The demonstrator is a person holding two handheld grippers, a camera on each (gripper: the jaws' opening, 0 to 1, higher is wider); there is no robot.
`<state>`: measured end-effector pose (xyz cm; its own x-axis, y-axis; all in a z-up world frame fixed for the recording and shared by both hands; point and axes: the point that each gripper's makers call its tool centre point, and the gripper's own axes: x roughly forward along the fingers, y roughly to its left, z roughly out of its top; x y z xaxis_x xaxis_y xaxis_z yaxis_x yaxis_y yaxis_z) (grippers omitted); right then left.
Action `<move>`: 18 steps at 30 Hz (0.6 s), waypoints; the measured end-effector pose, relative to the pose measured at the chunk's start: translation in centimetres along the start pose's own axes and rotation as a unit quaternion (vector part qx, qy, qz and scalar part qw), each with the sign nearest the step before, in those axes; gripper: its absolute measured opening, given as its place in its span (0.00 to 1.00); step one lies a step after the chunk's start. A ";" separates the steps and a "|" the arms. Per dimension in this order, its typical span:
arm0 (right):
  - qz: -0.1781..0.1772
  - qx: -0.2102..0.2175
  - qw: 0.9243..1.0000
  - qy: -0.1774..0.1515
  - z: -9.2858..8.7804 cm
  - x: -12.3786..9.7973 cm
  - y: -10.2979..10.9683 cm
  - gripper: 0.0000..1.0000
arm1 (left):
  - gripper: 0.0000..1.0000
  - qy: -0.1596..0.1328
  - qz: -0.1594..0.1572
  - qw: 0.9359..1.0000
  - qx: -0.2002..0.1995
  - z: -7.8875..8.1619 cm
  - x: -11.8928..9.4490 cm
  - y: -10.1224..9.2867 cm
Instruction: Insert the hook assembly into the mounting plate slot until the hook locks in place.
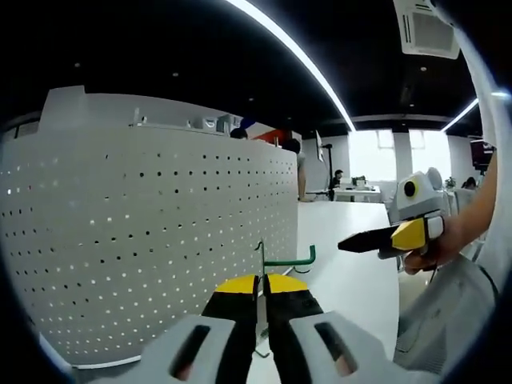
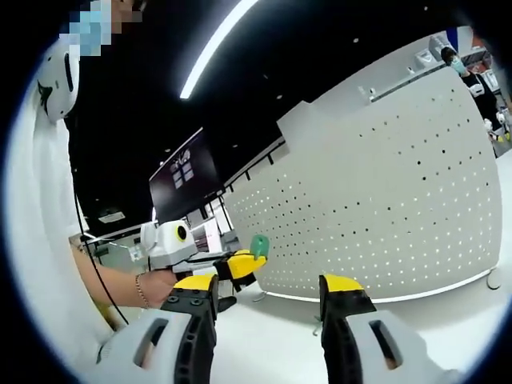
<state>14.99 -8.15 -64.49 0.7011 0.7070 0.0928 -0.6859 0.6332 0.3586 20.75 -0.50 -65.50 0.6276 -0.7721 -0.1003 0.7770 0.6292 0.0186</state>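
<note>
The left tool (image 1: pixel 262 282) is pinching the green hook (image 1: pixel 286 259) by its upright wire, just in front of the white pegboard (image 1: pixel 160 240) standing on the surface (image 1: pixel 360 280). The right tool (image 2: pixel 268 288) hangs spread and empty, near the board. The step looks like the approach: next, the hook's back prongs need lining up with the holes and pressing in.
</note>
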 end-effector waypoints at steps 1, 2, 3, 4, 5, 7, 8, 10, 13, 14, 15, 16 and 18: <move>0.002 -0.001 1.000 0.000 0.0 0.2 0.1 0.48 | 0.02 0.000 0.000 1.000 -0.001 0.0 0.0 0.0; 0.006 -0.001 1.000 0.000 0.0 0.5 0.2 0.47 | 0.02 0.000 -0.001 1.000 -0.001 0.0 0.0 0.0; 0.008 0.000 1.000 0.000 0.0 0.7 0.3 0.47 | 0.02 0.001 -0.001 1.000 0.001 0.0 0.0 -0.1; 0.010 0.000 1.000 -0.001 0.0 0.9 0.4 0.46 | 0.02 0.001 0.000 1.000 0.002 0.0 0.0 -0.1; 0.011 0.000 1.000 -0.002 0.1 1.1 0.5 0.46 | 0.02 0.000 0.000 1.000 0.000 0.0 0.0 -0.1; 0.014 0.000 1.000 -0.005 0.1 1.6 0.6 0.45 | 0.02 0.000 0.000 1.000 0.002 0.0 0.0 -0.1; 0.015 0.001 1.000 -0.005 0.1 1.8 0.7 0.45 | 0.02 0.000 0.000 1.000 0.001 0.0 0.0 -0.2; 0.018 0.003 1.000 -0.005 0.1 2.1 0.9 0.45 | 0.02 -0.001 0.001 1.000 0.000 0.1 0.0 -0.1; 0.021 0.001 1.000 -0.003 0.1 2.7 1.1 0.45 | 0.02 -0.002 -0.002 1.000 -0.001 0.1 0.0 -0.3; 0.021 0.001 1.000 -0.003 0.1 2.8 1.1 0.45 | 0.02 0.000 -0.002 1.000 0.001 0.0 0.0 -0.3; 0.022 0.002 1.000 -0.006 0.2 3.0 1.1 0.44 | 0.02 0.000 -0.001 1.000 -0.002 0.0 0.0 -0.3; 0.022 0.003 1.000 -0.007 0.3 3.1 1.1 0.44 | 0.02 -0.001 -0.002 1.000 -0.002 0.0 -0.1 -0.3; 0.023 0.006 1.000 -0.007 0.2 3.5 1.1 0.43 | 0.02 -0.001 -0.001 1.000 -0.002 0.0 -0.1 -0.4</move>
<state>16.76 -5.06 -63.57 0.6717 0.7309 0.1214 -0.7148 0.5961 0.3657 20.40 -0.64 -65.47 0.6260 -0.7737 -0.0975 0.7782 0.6279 0.0139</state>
